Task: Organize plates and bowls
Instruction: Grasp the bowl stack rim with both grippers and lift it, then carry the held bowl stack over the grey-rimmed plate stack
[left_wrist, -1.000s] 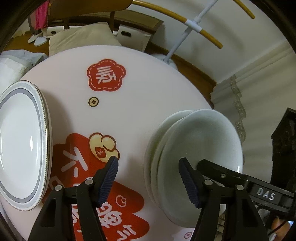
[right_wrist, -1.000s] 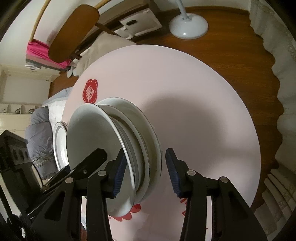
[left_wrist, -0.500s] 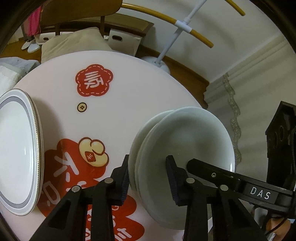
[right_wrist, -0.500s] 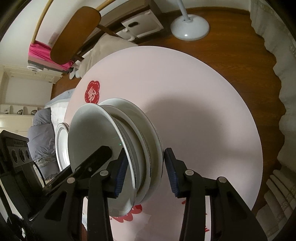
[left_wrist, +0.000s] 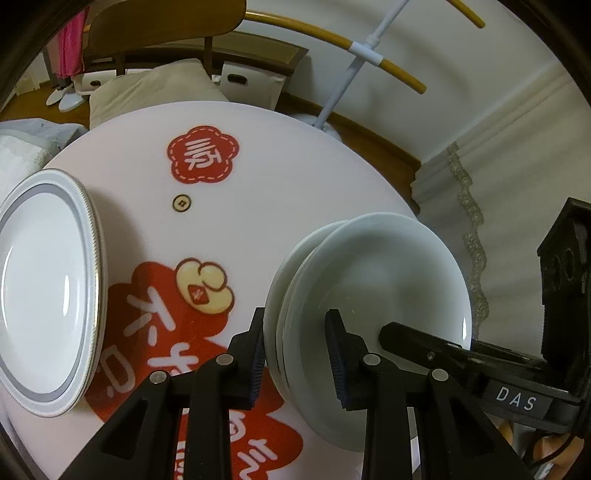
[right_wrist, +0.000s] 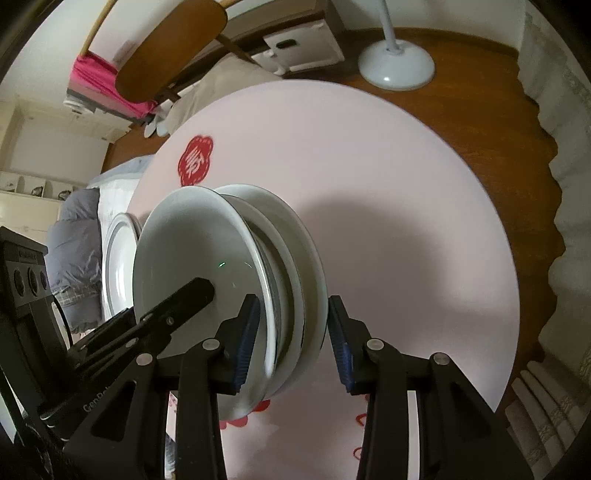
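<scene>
A stack of white plates (left_wrist: 373, 280) is held over the round pink table (left_wrist: 258, 177). My left gripper (left_wrist: 295, 360) is shut on the stack's rim, one finger on each side. My right gripper (right_wrist: 291, 339) is shut on the same stack of white plates (right_wrist: 199, 258) from the other side; its fingers (right_wrist: 340, 350) straddle the rims. The right gripper's body shows in the left wrist view (left_wrist: 517, 395). A larger grey-rimmed plate (left_wrist: 44, 295) lies on the table to the left, also seen in the right wrist view (right_wrist: 118, 266).
Red printed decorations (left_wrist: 201, 155) mark the tablecloth. Behind the table are a wooden chair (right_wrist: 170, 48), a beige cushion (left_wrist: 155, 88), white storage boxes (left_wrist: 251, 85) and a white stand base (right_wrist: 397, 68) on the wood floor. Curtains (right_wrist: 569, 206) hang at the right.
My left gripper closed from wide open onto the plate stack's rim. The right gripper stayed clamped on the stack. The stack shifted slightly in view.
</scene>
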